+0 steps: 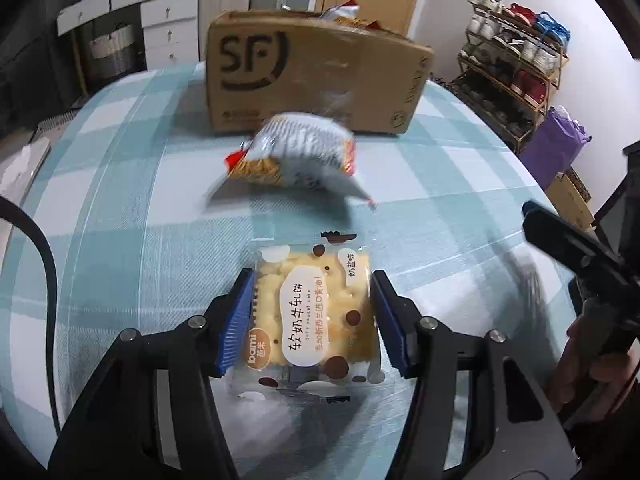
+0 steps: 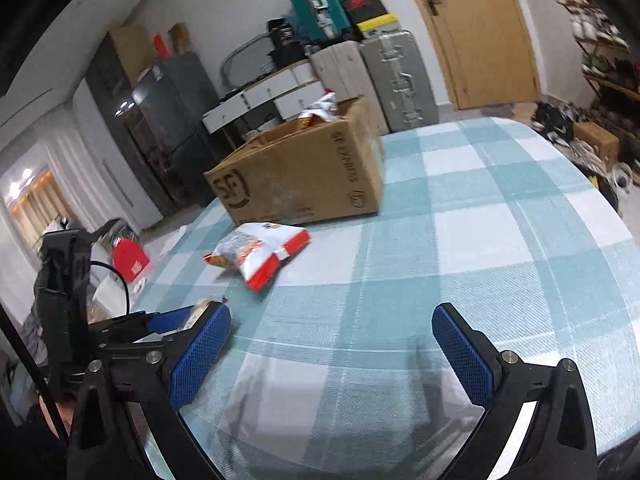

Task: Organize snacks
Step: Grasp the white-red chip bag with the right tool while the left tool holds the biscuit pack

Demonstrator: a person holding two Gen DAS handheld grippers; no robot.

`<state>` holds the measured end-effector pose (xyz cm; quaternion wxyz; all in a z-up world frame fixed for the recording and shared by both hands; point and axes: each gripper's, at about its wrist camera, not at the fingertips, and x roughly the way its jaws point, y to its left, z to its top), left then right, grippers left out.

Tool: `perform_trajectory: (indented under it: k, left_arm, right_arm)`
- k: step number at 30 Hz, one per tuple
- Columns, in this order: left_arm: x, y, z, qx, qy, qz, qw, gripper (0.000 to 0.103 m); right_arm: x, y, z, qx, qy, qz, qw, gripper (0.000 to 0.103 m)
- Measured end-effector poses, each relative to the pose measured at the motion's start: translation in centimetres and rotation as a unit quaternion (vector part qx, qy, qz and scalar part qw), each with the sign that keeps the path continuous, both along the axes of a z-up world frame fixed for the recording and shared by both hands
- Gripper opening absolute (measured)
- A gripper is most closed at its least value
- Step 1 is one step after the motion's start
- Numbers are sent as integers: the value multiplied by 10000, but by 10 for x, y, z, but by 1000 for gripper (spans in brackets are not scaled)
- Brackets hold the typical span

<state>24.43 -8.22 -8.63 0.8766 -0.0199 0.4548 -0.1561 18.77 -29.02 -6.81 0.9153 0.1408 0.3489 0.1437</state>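
Left tongs (image 1: 314, 316) clamp a clear cracker pack (image 1: 316, 312) w/ both blue pads on its sides, held above the checked bench (image 1: 120, 208). Right tongs (image 2: 332, 344) gape wide, nothing btwn them. Only the left view shows the pack's print; in the right view it's a sliver behind the left tongs. One red-white snack bag (image 2: 260, 252) lies by the near side of one SF carton (image 2: 304, 168) at the bench's far edge; another bag pokes from its top.
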Motion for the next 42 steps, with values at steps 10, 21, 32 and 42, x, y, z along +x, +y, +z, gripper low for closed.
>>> perform_trajectory:
  k: [10,21,32,42]
  left_arm:
    - [-24,43,13,-445,-70,331,9984,55]
    - [-76,98,12,-643,-44,695,9955,55]
    - [-99,117,7,-847,22,860,9927,55]
    - [-99,115,5,-1011,62,837,9913,55]
  right_arm:
    - [51,59,37,-369,-167,1019,9940,102]
    - [146,135,11,-1564,595,2293,9588,102]
    - [168,174,-21,-2366,963,2808,9251,94]
    - [158,169,-31,-2395,1047,2803,9236,50]
